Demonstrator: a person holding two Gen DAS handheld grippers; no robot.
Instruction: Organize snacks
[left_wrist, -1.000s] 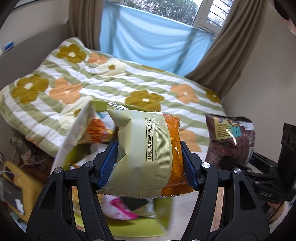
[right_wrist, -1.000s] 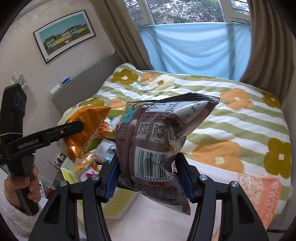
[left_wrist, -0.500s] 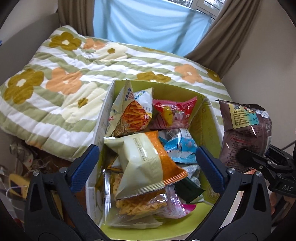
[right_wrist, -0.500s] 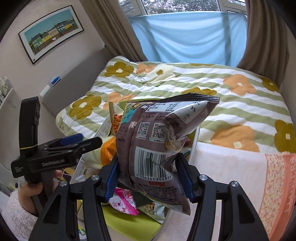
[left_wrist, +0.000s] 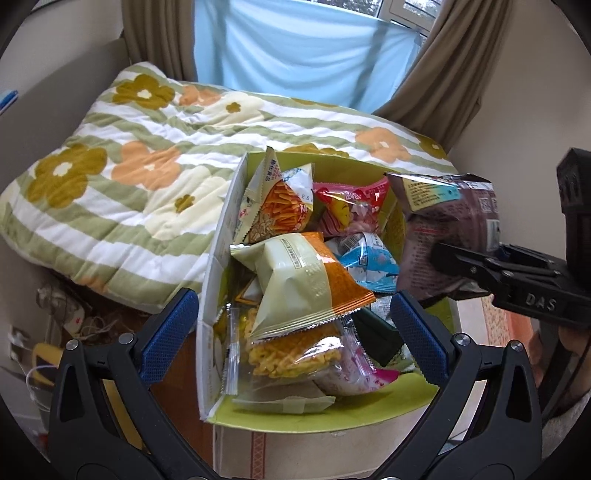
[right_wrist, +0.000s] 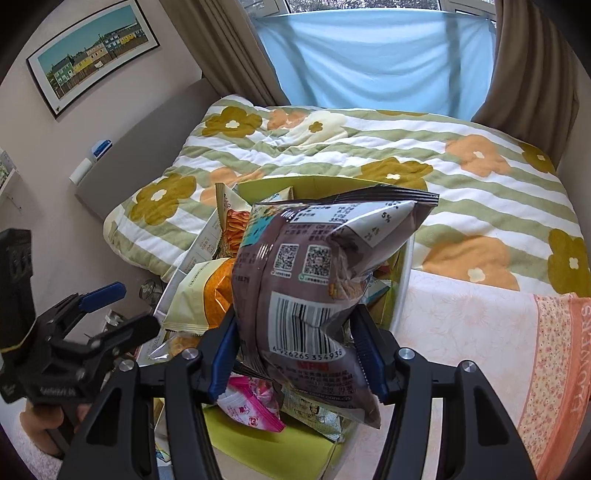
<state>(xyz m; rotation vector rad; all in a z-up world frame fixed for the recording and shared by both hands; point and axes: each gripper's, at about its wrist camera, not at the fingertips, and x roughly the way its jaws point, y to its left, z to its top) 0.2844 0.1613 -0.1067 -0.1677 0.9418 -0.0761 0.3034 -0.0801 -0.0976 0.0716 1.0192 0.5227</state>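
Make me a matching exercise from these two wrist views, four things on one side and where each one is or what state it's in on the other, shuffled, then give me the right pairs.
Things:
1. brown snack bag
2. cream and orange snack bag
3. left gripper
4. framed picture

Places or states:
A. hanging on the wall
B. open, nothing between its fingers
C. clamped in the right gripper
D. lying on top of the pile in the green box

Pairs: 1-C, 2-D, 3-B, 4-A
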